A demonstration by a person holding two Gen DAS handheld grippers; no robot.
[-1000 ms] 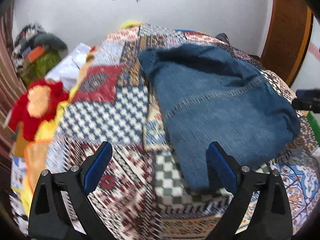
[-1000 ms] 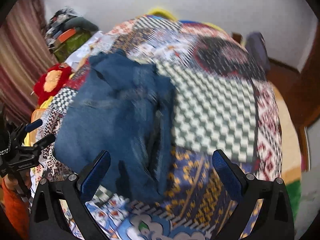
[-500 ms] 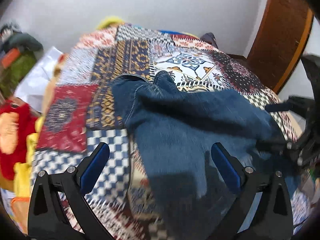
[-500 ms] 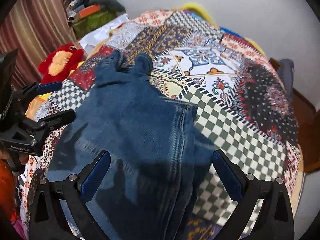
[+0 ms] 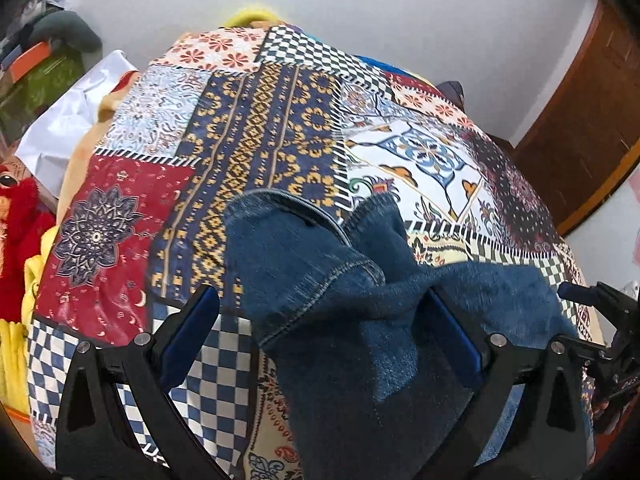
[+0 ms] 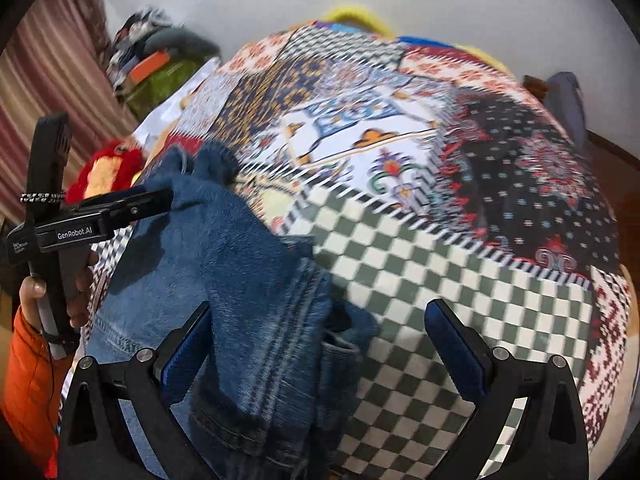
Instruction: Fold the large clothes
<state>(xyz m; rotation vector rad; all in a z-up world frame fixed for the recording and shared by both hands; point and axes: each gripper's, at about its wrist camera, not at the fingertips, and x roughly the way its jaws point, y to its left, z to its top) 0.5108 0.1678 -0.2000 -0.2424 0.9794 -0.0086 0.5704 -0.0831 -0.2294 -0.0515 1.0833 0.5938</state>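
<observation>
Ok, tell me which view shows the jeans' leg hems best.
The left wrist view: both hems lie sharp and centred on the quilt, one showing its open cuff. The right wrist view shows the hems small, blurred and partly behind the left gripper.

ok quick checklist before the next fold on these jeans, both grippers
1. Left gripper open: ok, pads wide apart.
2. Right gripper open: ok.
3. Blue denim jeans between the left pads: ok, fabric bunched there.
4. Jeans' seamed edge between the right pads: ok.
5. Jeans flat on the patchwork bedspread: not ok, rumpled.
6. Leg hems aligned: cannot tell.
</observation>
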